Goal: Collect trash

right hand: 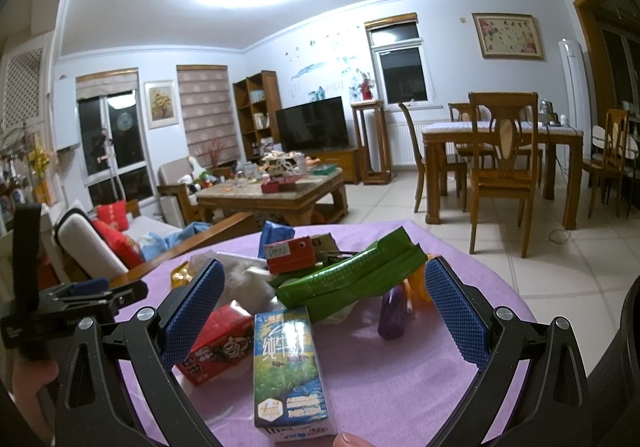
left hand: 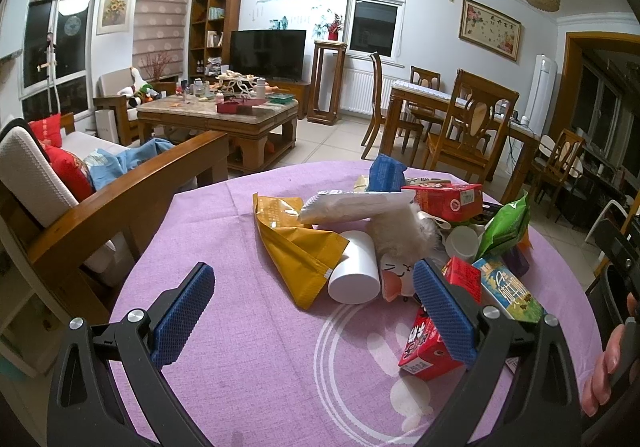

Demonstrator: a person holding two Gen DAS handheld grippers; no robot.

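Red carton partly behind blue pad of left gripper; we cannot read its full print. Milk carton: base cut by lower frame edge in right view, small print too fine to read. Purple item blurred, possibly tube, we cannot tell. Hand cropped at right edge. White fluffy item half buried under wrappers.

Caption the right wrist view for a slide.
Open right claw hovers over a milk carton amid trash on the purple tablecloth.
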